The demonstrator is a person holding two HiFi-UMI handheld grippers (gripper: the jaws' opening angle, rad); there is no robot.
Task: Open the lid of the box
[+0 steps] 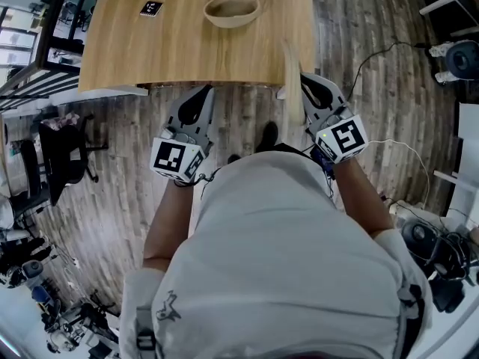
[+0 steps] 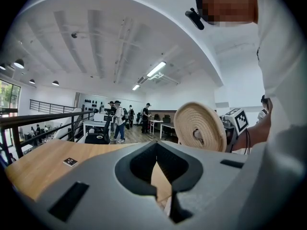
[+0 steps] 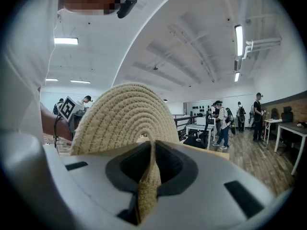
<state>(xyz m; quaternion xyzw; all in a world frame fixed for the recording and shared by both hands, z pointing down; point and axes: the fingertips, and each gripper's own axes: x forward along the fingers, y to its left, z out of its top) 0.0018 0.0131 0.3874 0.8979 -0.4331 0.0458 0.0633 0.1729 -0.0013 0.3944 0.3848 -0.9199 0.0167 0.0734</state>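
Note:
A round woven rope box (image 1: pixel 232 9) stands uncovered on the wooden table (image 1: pixel 150 51), far side centre. My right gripper (image 1: pixel 308 84) is shut on the rim of the box's woven lid (image 1: pixel 292 81), which it holds on edge near the table's front edge. In the right gripper view the lid (image 3: pixel 125 119) rises as a coiled disc from the jaws of the right gripper (image 3: pixel 149 178). My left gripper (image 1: pixel 199 96) is shut with nothing in it, just short of the table's front edge. From the left gripper (image 2: pixel 163 186) the lid (image 2: pixel 199 127) appears as a disc with a small knob.
A small black-and-white marker tag (image 1: pixel 150 9) lies on the table left of the box. Wood flooring, cables (image 1: pixel 419 163) and office chairs (image 1: pixel 63 155) surround the person. Several people stand at desks far off (image 2: pixel 117 119).

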